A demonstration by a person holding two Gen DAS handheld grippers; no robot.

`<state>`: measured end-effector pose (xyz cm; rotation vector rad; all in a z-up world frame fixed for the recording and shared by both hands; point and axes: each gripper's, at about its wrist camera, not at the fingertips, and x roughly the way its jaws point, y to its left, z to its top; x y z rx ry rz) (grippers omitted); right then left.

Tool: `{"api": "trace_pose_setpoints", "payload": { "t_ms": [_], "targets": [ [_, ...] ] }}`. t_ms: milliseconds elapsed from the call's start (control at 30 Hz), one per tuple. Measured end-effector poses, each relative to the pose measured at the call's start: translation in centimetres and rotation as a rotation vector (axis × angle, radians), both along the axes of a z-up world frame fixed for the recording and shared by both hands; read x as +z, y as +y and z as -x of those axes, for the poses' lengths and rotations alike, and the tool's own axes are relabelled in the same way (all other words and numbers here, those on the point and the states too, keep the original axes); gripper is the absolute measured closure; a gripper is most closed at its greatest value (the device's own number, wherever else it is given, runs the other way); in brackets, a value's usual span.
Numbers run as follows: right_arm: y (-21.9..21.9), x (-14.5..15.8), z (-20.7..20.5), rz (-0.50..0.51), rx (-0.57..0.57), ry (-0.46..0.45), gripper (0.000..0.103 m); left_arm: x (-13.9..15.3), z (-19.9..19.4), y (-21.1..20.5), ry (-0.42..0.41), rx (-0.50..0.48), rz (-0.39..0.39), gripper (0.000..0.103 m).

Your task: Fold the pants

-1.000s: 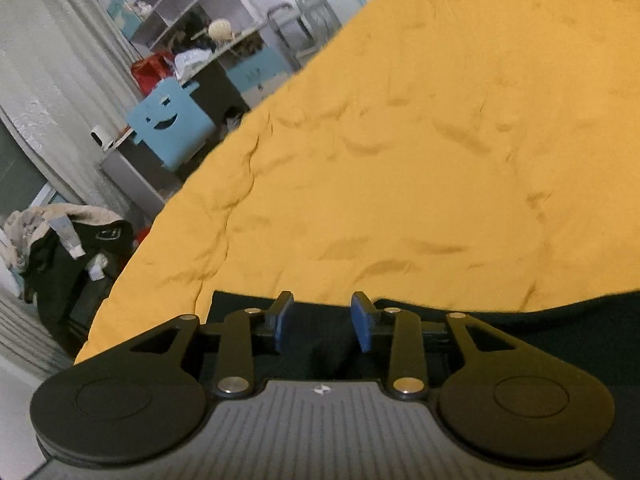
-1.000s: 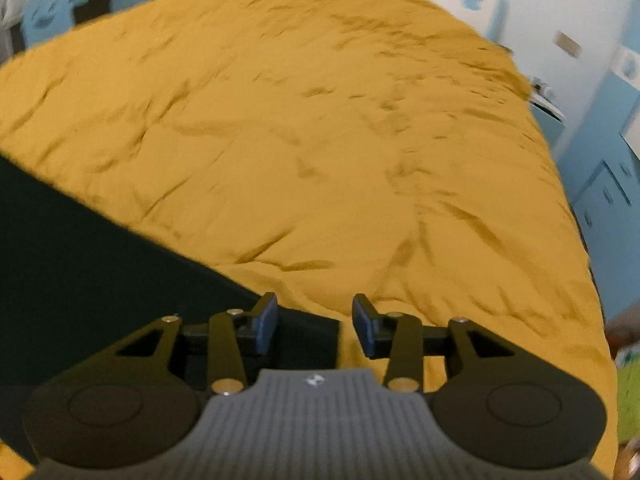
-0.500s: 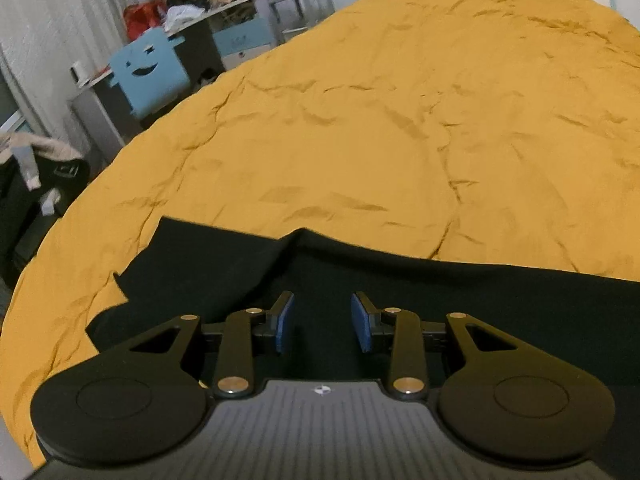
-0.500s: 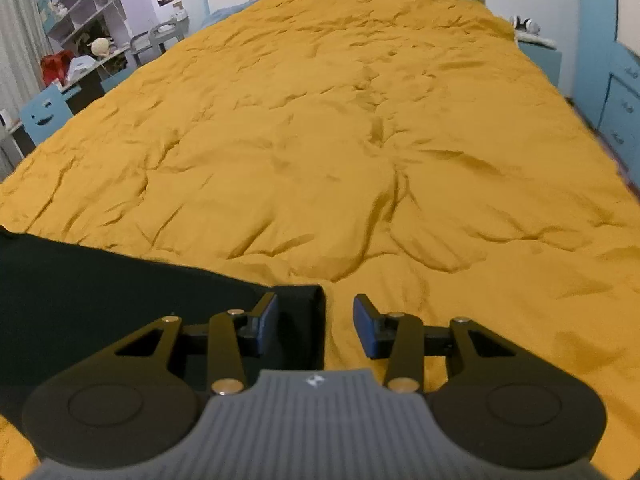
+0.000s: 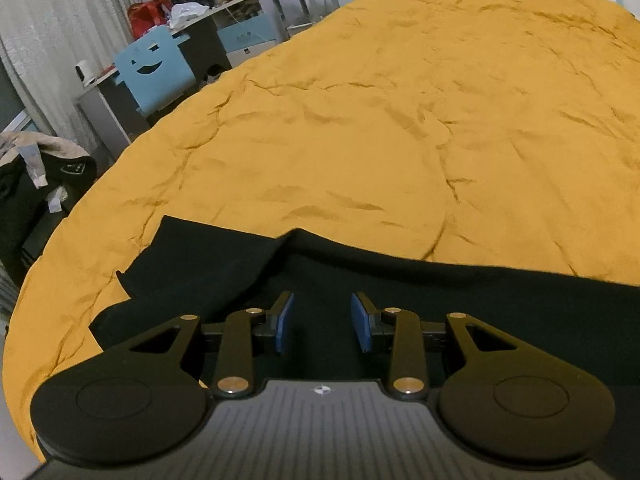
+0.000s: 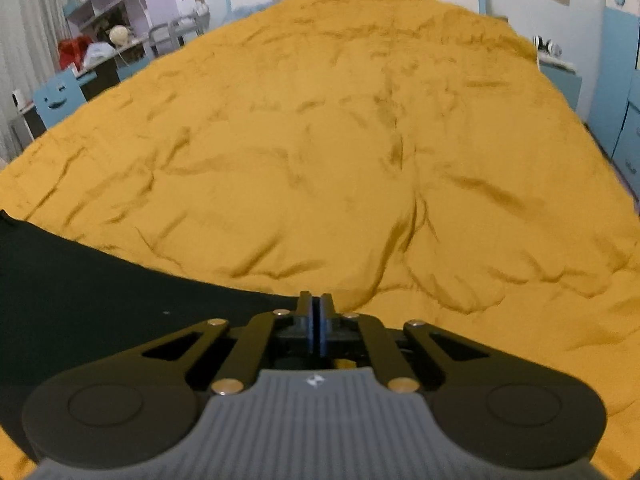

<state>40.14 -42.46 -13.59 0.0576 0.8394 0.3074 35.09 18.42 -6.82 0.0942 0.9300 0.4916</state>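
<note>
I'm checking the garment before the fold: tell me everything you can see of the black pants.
The black pants are dark, matte, soft-looking cloth lying across the near edge of the yellow bedspread. Their left end is rumpled, one flap overlapping. The open left gripper hovers above them; the right gripper is shut at their right end, grip unclear.

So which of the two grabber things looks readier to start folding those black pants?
The right gripper, probably: its jaws are shut at the edge of the black pants, apparently pinching it. The left gripper hangs open over the cloth, gripping nothing yet.
</note>
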Motion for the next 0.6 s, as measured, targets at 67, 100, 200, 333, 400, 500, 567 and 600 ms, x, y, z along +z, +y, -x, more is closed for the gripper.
{"api": "trace_pose_setpoints", "payload": {
  "t_ms": [67, 100, 200, 333, 400, 500, 567, 600],
  "targets": [
    [-0.9, 0.1, 0.2, -0.015, -0.062, -0.002, 0.100, 0.2, 0.4, -0.1, -0.005, 0.000, -0.001, 0.063],
    [-1.5, 0.4, 0.5, -0.040, -0.094, 0.005, 0.099, 0.4, 0.7, -0.1, -0.013, 0.006, 0.008, 0.063],
    [-3.1, 2.0, 2.4, -0.090, -0.150, 0.011, 0.095, 1.3, 1.9, -0.2, -0.047, 0.024, 0.046, 0.063],
    [-5.1, 3.9, 8.0, -0.221, -0.258, 0.042, 0.066, 2.0, 4.2, -1.1, -0.067, 0.014, 0.078, 0.063],
    [-5.5, 4.2, 10.7, -0.270, -0.314, 0.063, 0.063, 2.0, 5.3, -1.6, -0.065, 0.017, 0.089, 0.063],
    [-6.1, 3.3, 14.7, -0.413, -0.429, 0.129, 0.055, 2.1, 7.0, -1.9, -0.073, 0.043, 0.142, 0.063],
    [-6.2, 2.2, 16.8, -0.524, -0.505, 0.167, 0.051, 2.1, 8.0, -2.2, -0.091, 0.058, 0.189, 0.063],
    [-6.3, 1.5, 17.6, -0.580, -0.527, 0.175, 0.045, 2.1, 8.5, -2.3, -0.098, 0.059, 0.209, 0.063]
  ]
}}
